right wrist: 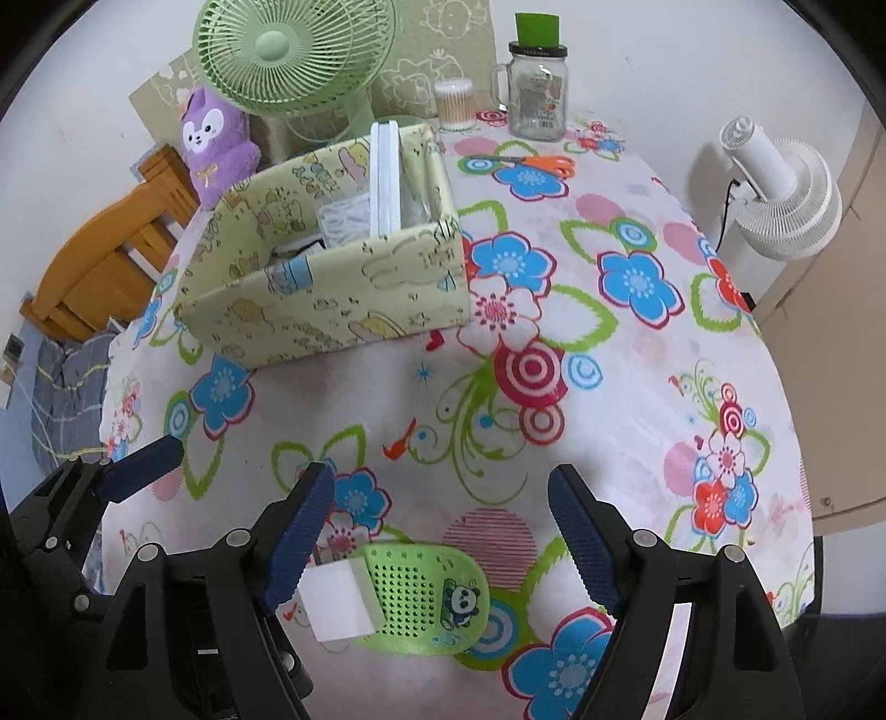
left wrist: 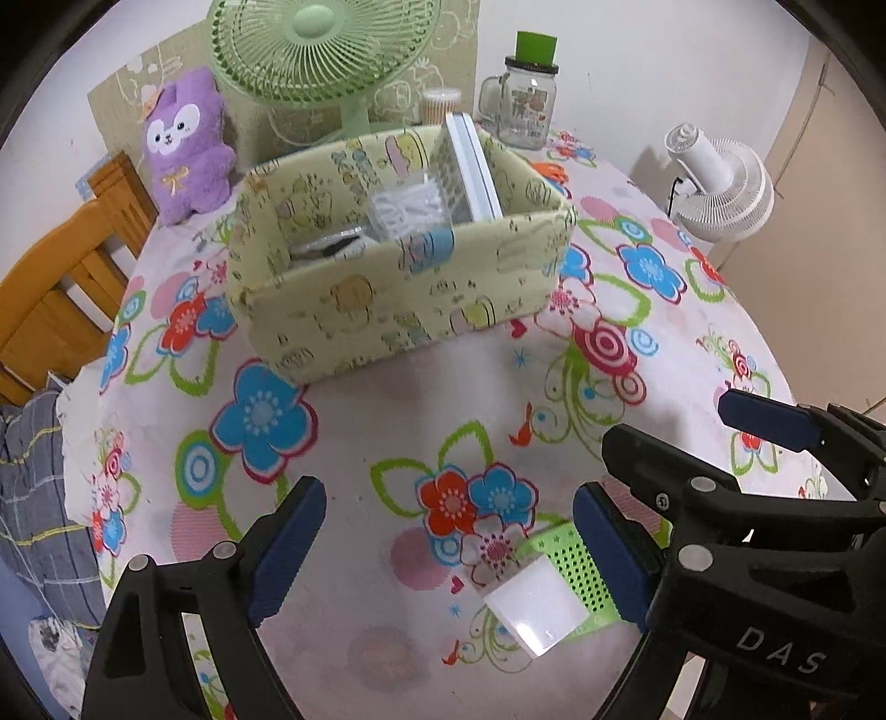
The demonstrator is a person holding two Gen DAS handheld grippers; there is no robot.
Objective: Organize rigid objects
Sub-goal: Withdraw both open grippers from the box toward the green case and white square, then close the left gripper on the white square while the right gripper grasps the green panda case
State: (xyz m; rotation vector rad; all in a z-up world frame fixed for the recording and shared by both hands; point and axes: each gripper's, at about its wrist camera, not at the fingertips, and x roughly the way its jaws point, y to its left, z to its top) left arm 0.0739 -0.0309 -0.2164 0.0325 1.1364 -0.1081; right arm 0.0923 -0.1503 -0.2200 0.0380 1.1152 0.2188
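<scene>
A green perforated dish [right wrist: 426, 598] with a panda sticker lies on the flowered tablecloth, with a white block [right wrist: 338, 603] resting on its left end. My right gripper [right wrist: 443, 531] hangs open above it, with the dish between its blue fingers and the pads not pressing it. In the left wrist view the same dish [left wrist: 578, 565] and white block [left wrist: 537, 606] lie by the right finger of my open left gripper [left wrist: 448, 548]. The right gripper [left wrist: 692, 437] is close beside it. A yellow-green fabric box [left wrist: 398, 299] stands farther back and holds several items.
Behind the fabric box [right wrist: 332, 310] stand a green fan [right wrist: 293, 50], a purple plush [right wrist: 213, 144], a glass jar mug [right wrist: 537, 83] and a cotton swab tub [right wrist: 454, 105]. Orange scissors [right wrist: 531, 162] lie at the back. A white fan [right wrist: 781, 183] and a wooden chair [right wrist: 105, 260] flank the table.
</scene>
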